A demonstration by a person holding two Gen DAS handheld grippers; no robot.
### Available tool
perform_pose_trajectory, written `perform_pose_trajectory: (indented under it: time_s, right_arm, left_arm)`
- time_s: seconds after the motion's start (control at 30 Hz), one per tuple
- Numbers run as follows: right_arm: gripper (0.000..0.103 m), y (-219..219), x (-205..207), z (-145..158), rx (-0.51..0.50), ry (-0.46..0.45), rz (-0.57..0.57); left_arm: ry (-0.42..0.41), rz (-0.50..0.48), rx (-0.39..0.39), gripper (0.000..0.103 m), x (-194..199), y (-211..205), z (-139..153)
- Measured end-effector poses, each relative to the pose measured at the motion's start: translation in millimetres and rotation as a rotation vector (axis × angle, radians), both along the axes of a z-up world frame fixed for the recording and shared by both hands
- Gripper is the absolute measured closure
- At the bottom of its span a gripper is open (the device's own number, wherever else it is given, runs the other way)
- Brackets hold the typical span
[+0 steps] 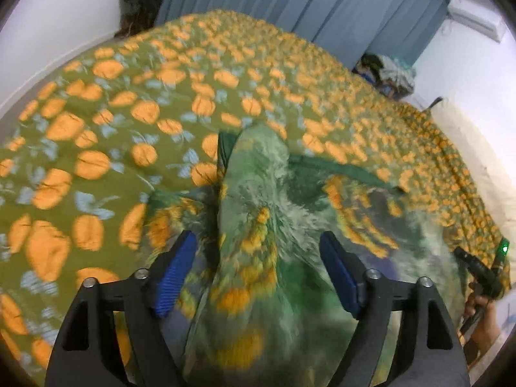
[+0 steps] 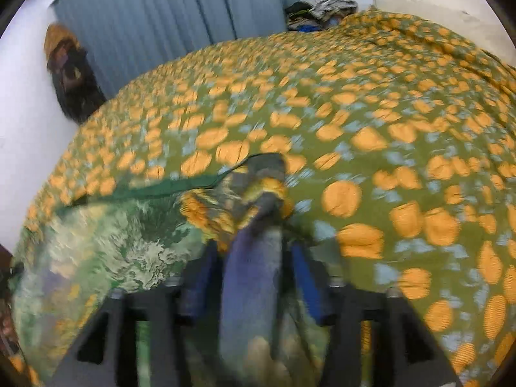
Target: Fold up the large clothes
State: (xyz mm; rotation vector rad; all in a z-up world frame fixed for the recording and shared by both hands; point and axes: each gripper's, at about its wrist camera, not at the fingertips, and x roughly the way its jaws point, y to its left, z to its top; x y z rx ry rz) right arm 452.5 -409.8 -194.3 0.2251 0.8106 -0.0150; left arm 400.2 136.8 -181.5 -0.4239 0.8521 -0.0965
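A large green garment (image 1: 258, 200) with orange flower print and a dark green hem lies on the bed. A ridge of it runs up between the blue pads of my left gripper (image 1: 258, 245), whose jaws stand wide apart around it. In the right wrist view the same garment (image 2: 106, 245) spreads to the left, and a bunched fold (image 2: 254, 251) passes between the pads of my right gripper (image 2: 253, 251), which stand partly apart with cloth filling the gap. The image is blurred, so I cannot tell if they pinch it. The right gripper also shows in the left wrist view (image 1: 483, 274).
The bed is covered by an olive sheet (image 1: 129, 103) printed with orange fruit. Blue curtains (image 1: 322, 3) hang behind it. A pile of clothes (image 1: 390, 74) sits at the far corner, and dark items (image 2: 71, 74) hang on the white wall.
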Motion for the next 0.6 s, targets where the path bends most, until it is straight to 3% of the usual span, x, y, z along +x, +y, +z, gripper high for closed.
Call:
perform_pose_trajectory:
  time_s: [0.07,0.17,0.27,0.33,0.4,0.47,0.53,0.6]
  right_arm:
    - [0.051,1,-13,19,-0.033,-0.033,0.024]
    - [0.051,22,-45,45,-0.038,-0.072,0.172]
    - [0.051,45,-70,45,0.027,-0.048,0.320]
    - [0.051,58,-81,27,0.057,0.010,0.399]
    - [0.053,57,-79,-7,-0.029,0.102,0.349]
    - [0.057,39,-75,-26,0.011,0.137,0.266]
    - [0.057,32,-79,-21,0.086,0.097,0.210]
    - [0.056,44,-85,-9,0.034,0.054,0.210]
  left_arm:
    - [-0.019,-0.021,0.020,0.021,-15,1,14]
    - [-0.028,-0.049,0.052,0.020,-31,-3,25]
    - [-0.023,-0.072,0.071,0.020,-40,-13,29]
    - [-0.020,-0.091,0.071,0.020,-43,-22,32]
    - [-0.009,-0.125,0.069,0.020,-44,-37,36]
    - [-0.013,-0.165,0.073,0.020,-44,-56,43]
    - [-0.028,-0.237,0.083,0.018,-43,-82,52]
    - [-0.033,-0.303,0.097,0.015,-37,-108,57]
